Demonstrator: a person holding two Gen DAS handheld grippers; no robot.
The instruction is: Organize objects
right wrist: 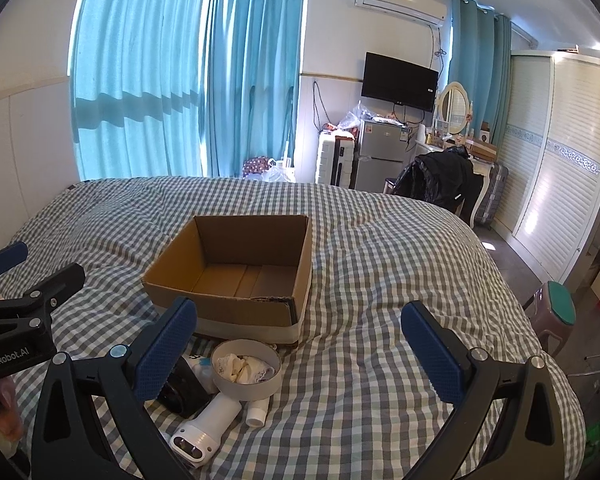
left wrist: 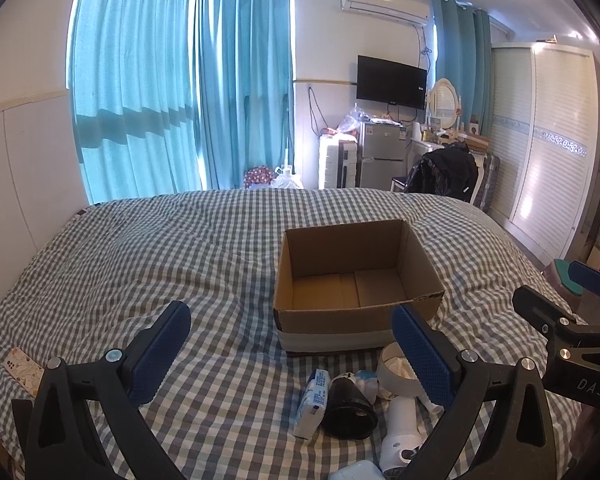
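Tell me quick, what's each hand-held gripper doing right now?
Left hand-held gripper: open, holding nothing.
Right hand-held gripper: open, holding nothing.

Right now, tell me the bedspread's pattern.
Grey-and-white check; the bedspread shows best in the right wrist view.

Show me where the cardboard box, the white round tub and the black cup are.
cardboard box (right wrist: 236,312), right wrist view, front outer wall.
white round tub (right wrist: 236,391), right wrist view, front side wall.
black cup (left wrist: 346,406), left wrist view, its side.
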